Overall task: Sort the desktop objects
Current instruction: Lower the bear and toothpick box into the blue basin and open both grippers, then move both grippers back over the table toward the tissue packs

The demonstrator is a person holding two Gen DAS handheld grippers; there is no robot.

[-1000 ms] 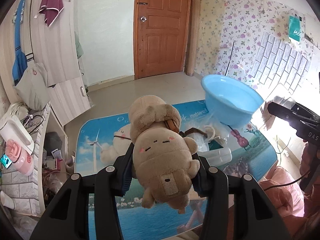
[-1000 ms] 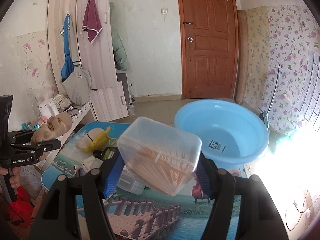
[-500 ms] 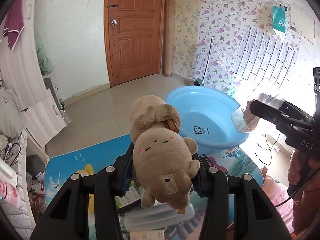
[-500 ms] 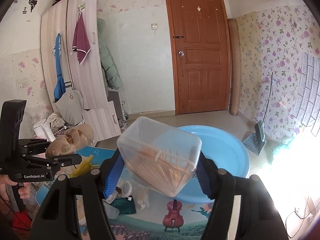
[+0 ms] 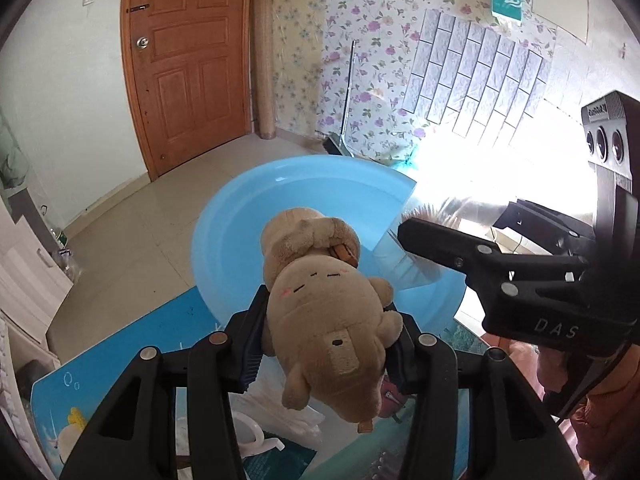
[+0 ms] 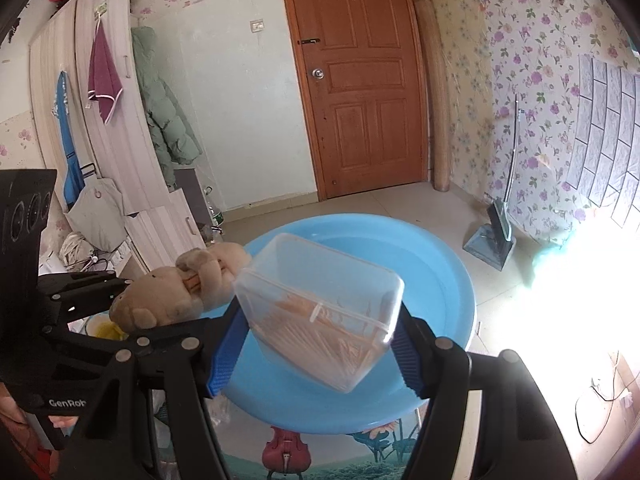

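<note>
Floral-papered room, blue basin point(image 6: 448, 280) on worktop; left fingers point(image 5: 332, 344) clamp plush bear point(image 5: 328, 320), right fingers point(image 6: 316, 340) clamp toothpick box point(image 6: 320, 312); both hang over basin, box further in

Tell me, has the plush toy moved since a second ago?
Yes. In the right wrist view the plush toy, held in the left tool, has come in from the left edge to overlap the basin rim.
</note>
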